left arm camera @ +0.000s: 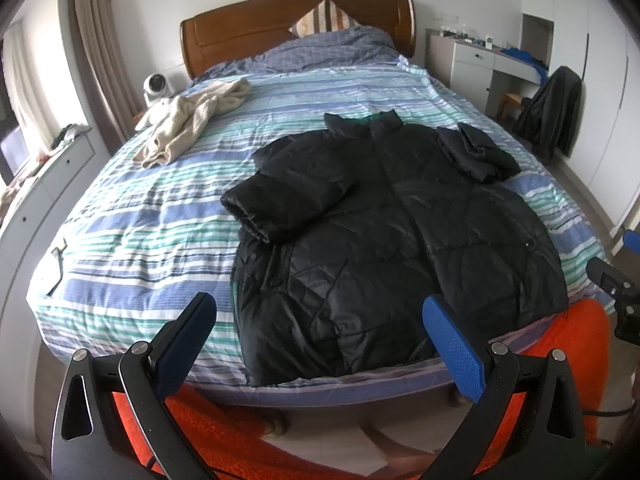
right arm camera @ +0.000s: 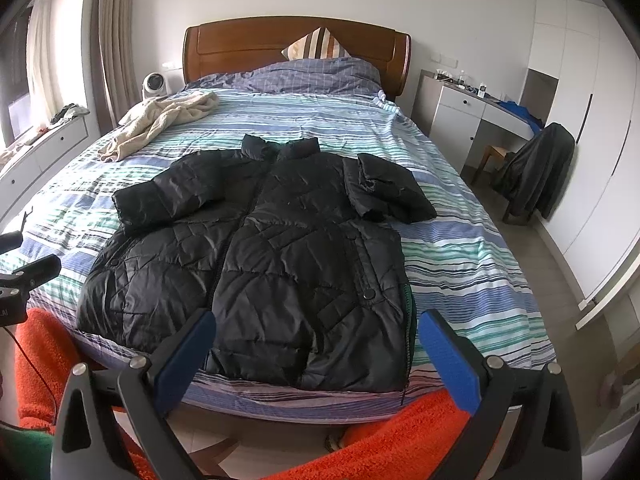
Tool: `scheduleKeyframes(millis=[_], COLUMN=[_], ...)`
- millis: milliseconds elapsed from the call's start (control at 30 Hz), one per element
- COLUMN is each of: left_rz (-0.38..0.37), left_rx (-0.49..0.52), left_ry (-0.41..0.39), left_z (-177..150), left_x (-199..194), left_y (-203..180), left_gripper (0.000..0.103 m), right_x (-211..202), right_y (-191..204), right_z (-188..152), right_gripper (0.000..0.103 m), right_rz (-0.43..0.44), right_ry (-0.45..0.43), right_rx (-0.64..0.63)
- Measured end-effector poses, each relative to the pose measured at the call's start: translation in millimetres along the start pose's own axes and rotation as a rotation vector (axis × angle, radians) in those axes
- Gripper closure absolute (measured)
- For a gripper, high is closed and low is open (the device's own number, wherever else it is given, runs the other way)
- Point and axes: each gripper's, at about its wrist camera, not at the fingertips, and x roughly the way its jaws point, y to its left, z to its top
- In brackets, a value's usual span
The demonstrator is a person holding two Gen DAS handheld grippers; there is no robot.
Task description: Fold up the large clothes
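Observation:
A black quilted puffer jacket [left arm camera: 380,232] lies flat, front up, on the striped bed, collar toward the headboard and hem at the foot edge. Both sleeves are folded in over the body. It also shows in the right wrist view [right arm camera: 260,264]. My left gripper [left arm camera: 320,320] is open and empty, held above the foot of the bed near the hem. My right gripper [right arm camera: 316,340] is open and empty, also just short of the hem. The right gripper's body shows at the right edge of the left wrist view [left arm camera: 612,284].
A cream garment [left arm camera: 188,120] lies crumpled on the bed's far left. The bed [left arm camera: 120,240] has a wooden headboard [left arm camera: 296,24]. A chair draped with dark clothing [right arm camera: 536,172] and a white desk [right arm camera: 468,116] stand on the right. Orange fabric [right arm camera: 400,440] lies below the bed's foot.

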Motion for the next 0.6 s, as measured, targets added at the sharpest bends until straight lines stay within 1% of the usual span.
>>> scheduleKeyframes(millis=[333, 600], left_rz=[-0.001, -0.002], left_rx=[0.0, 0.001], left_ry=[-0.001, -0.001], left_z=[-0.5, -1.0], left_x=[0.1, 0.4], left_y=[-0.3, -1.1], left_gripper=[0.0, 0.0], right_x=[0.1, -5.1], right_y=[0.4, 3.4], right_z=[-0.6, 0.0], right_gripper=[0.0, 0.0], right_rz=[0.001, 0.024], right_ry=[-0.003, -0.031], right_rx=[0.0, -0.023])
